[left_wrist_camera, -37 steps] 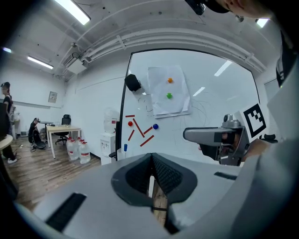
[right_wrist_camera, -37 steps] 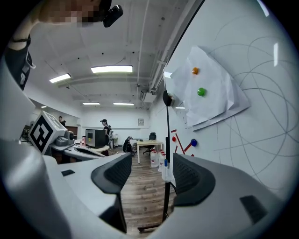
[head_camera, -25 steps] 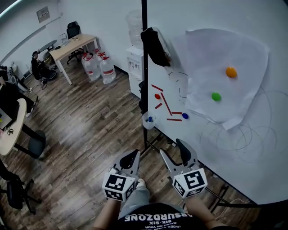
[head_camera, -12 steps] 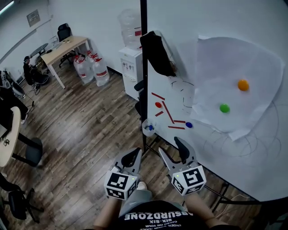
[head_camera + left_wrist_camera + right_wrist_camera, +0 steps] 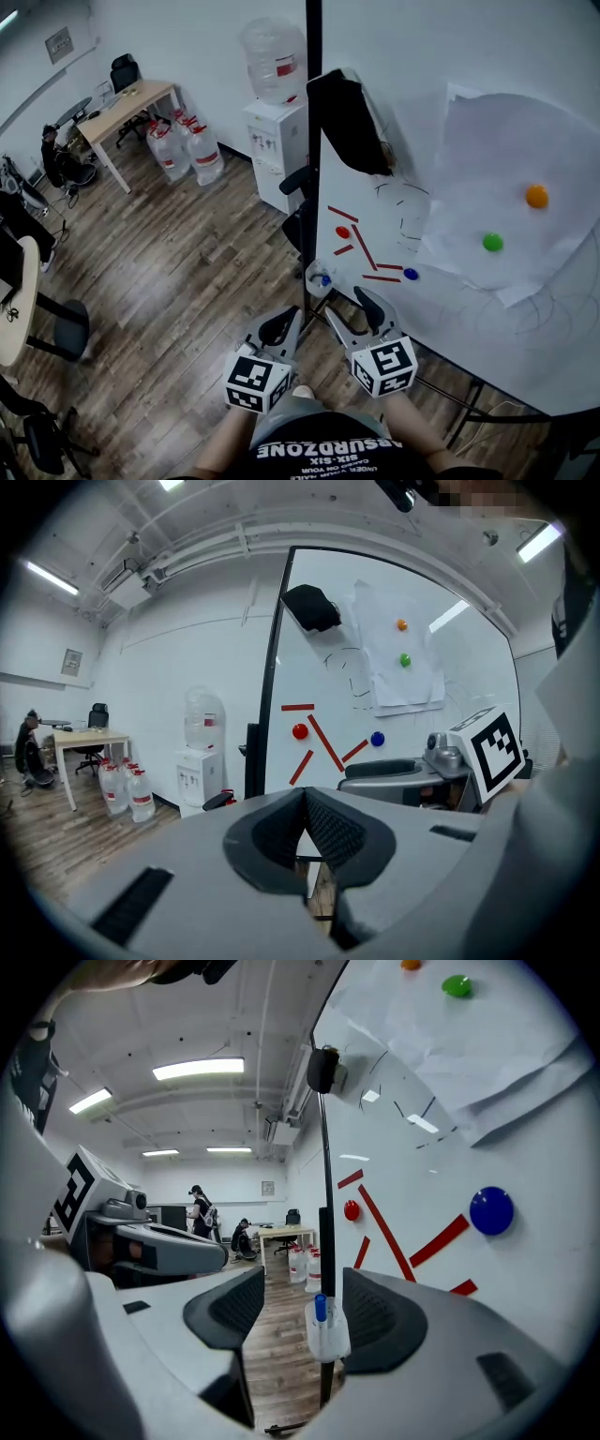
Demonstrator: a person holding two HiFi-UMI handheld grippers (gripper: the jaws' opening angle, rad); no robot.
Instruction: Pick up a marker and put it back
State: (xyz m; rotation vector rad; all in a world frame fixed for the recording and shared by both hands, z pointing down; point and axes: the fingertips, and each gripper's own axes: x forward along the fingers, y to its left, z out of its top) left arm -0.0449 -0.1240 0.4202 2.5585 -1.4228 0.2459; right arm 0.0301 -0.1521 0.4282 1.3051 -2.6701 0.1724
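We hold the left tool (image 5: pixel 279 325) closed on nothing and the right tool (image 5: pixel 353 310) wide open and empty, both just short of the whiteboard (image 5: pixel 450 314), at whose lower left edge the marker (image 5: pixel 325 279) stands upright, blue cap up, in a clear cup (image 5: pixel 318 280) below red strips (image 5: pixel 364 248).

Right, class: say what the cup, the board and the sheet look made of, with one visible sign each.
Cup: milky, semi-clear wall, probably plastic.
Board: glossy white, perhaps coated steel; it mirrors the ceiling lights.
Sheet: matt paper, likely; it is creased, with a curling edge.
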